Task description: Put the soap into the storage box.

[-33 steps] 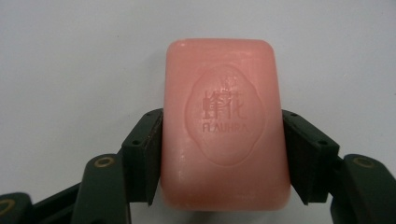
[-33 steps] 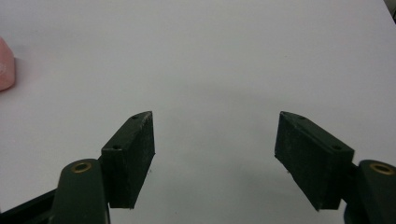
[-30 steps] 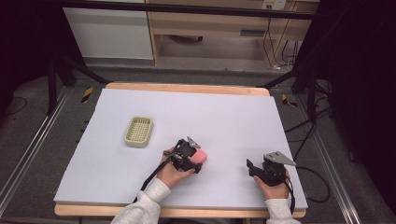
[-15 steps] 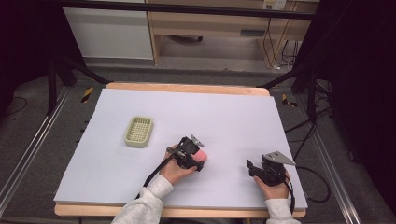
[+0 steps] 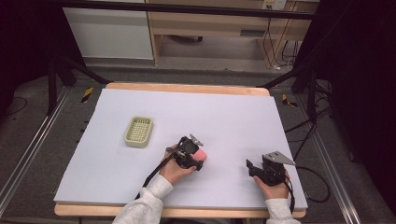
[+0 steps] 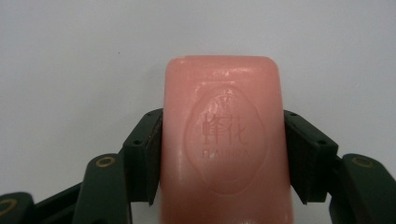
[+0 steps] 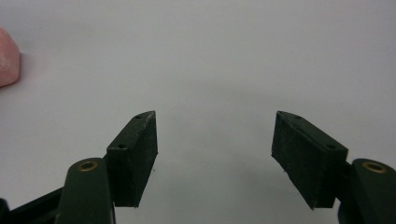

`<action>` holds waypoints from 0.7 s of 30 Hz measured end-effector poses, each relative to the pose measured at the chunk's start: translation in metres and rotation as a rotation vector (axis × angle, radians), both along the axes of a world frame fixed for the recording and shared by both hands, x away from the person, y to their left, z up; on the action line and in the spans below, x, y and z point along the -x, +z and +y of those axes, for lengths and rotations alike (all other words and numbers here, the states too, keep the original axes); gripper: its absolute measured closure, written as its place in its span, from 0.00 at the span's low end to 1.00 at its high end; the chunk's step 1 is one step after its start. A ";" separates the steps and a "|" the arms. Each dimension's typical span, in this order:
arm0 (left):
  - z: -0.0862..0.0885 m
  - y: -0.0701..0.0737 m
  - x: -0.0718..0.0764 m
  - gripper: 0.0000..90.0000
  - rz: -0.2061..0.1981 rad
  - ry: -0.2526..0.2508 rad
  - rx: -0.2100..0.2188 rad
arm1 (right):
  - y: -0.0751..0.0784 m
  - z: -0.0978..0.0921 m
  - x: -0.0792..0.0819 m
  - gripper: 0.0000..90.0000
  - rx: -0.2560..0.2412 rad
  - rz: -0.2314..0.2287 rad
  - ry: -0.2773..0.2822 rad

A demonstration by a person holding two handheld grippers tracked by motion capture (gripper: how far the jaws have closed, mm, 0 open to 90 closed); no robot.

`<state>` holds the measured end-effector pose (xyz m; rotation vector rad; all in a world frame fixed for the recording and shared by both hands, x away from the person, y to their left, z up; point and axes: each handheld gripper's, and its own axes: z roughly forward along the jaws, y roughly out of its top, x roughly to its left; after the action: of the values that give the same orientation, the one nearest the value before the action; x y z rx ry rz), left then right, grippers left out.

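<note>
Nearest me, by the front edge of the table (image 5: 140,196) and toward its front right corner, my right gripper (image 5: 252,167) sits low over the white surface, held by the right hand (image 5: 274,189). In the right gripper view its two black jaws stand wide apart with only bare tabletop between them, and a pink corner of the soap shows at the far left of that view.

A little farther in, near the middle of the front half, my left hand (image 5: 175,169) holds the left gripper (image 5: 200,158), turned toward the right side of the table. It is clamped on the pink soap bar (image 6: 224,140): in the left gripper view the two pads press flat against the bar's long sides, one on each side, and the bar's rounded far end sticks out beyond the jaw tips. An oval stamp with raised characters faces the camera. From the high view the soap (image 5: 200,154) shows as a small pink patch at the gripper's tip; I cannot tell whether it rests on the surface or is just off it.

Farther still, toward the left edge and about halfway back, the pale green soap dish (image 5: 139,131) lies flat on the table, slotted floor up, well apart from the soap and both grippers.
</note>
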<state>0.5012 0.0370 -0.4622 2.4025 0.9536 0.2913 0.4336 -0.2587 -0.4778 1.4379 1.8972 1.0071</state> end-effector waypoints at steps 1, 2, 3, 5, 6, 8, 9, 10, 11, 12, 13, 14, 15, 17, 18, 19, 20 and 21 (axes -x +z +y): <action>0.000 0.000 0.000 0.41 0.000 0.000 0.000 | 0.000 0.000 0.000 0.35 0.000 0.000 0.000; 0.003 0.002 0.000 0.41 -0.001 0.002 0.007 | 0.000 -0.001 0.000 0.35 0.001 -0.003 -0.001; 0.003 0.002 0.000 0.41 -0.001 0.002 0.007 | 0.000 -0.001 0.000 0.35 0.001 -0.003 -0.001; 0.007 0.006 0.002 0.41 -0.006 0.008 0.023 | 0.000 -0.001 0.000 0.35 0.002 -0.002 -0.002; 0.009 0.008 0.002 0.41 -0.006 0.008 0.019 | 0.000 -0.001 0.000 0.35 0.003 -0.001 -0.001; 0.011 0.010 0.002 0.41 -0.009 0.009 0.019 | 0.000 0.000 0.000 0.35 0.004 -0.001 -0.001; 0.013 0.011 0.003 0.41 -0.010 0.016 0.028 | 0.000 0.000 0.000 0.35 0.003 -0.002 -0.003; 0.017 0.014 0.003 0.41 -0.015 0.017 0.034 | 0.000 0.000 0.000 0.35 0.003 -0.003 -0.003; 0.017 0.014 0.003 0.41 -0.015 0.017 0.034 | 0.000 0.000 0.000 0.35 0.003 -0.003 -0.003; 0.020 0.016 0.004 0.41 -0.015 0.019 0.036 | 0.000 -0.001 0.000 0.35 0.002 -0.002 -0.004; 0.022 0.018 0.004 0.41 -0.018 0.021 0.036 | 0.000 -0.001 0.000 0.35 0.002 -0.002 -0.004; 0.024 0.019 0.004 0.41 -0.021 0.027 0.042 | 0.000 -0.001 0.000 0.35 0.006 -0.006 -0.003; 0.025 0.020 0.004 0.41 -0.020 0.030 0.044 | 0.000 -0.001 0.000 0.35 0.005 -0.007 -0.004; 0.031 0.025 0.005 0.41 -0.028 0.038 0.052 | 0.001 0.000 0.000 0.35 0.002 -0.007 -0.004; 0.034 0.027 0.005 0.41 -0.035 0.040 0.051 | 0.001 0.000 0.000 0.35 0.002 -0.006 -0.004; 0.034 0.027 0.005 0.41 -0.035 0.040 0.051 | 0.001 -0.001 0.000 0.35 0.002 -0.006 -0.004; 0.038 0.031 0.007 0.41 -0.039 0.043 0.055 | 0.001 -0.001 0.001 0.35 -0.004 -0.006 -0.003; 0.038 0.031 0.007 0.41 -0.039 0.043 0.055 | 0.001 -0.001 0.001 0.35 -0.004 -0.006 -0.003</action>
<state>0.4945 0.0748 -0.4316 2.3208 0.9840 0.3228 0.4329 -0.2595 -0.4769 1.4378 1.8890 1.0132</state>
